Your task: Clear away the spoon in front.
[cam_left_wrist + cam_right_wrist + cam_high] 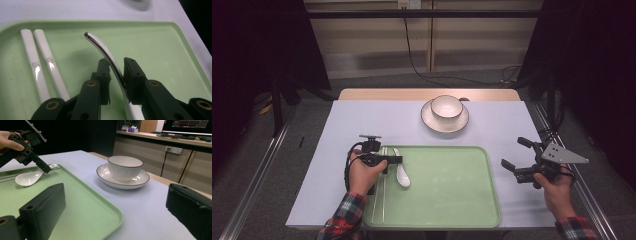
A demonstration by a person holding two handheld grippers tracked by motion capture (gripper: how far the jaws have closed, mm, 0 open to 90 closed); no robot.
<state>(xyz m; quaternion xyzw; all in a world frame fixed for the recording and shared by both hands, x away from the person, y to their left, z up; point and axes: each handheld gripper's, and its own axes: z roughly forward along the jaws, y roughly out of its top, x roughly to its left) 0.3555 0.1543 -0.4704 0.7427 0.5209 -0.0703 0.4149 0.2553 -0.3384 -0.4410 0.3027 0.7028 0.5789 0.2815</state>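
A white ceramic spoon (402,172) lies on the left part of the green tray (447,200), beside a pair of white chopsticks (379,190). My left gripper (393,160) is low over the spoon's handle. In the left gripper view the handle (105,51) runs between the jaws of the left gripper (116,62); it lies against the right pad, with a gap at the left pad. The right gripper view shows the spoon (26,178) resting on the tray. My right gripper (513,152) hovers open off the tray's right edge, nothing between its jaws.
A white bowl (447,107) stands on a saucer (434,124) behind the tray, on the pale blue table cover (362,120). The table's right edge lies close to my right hand. A black cable runs on the floor beyond the table.
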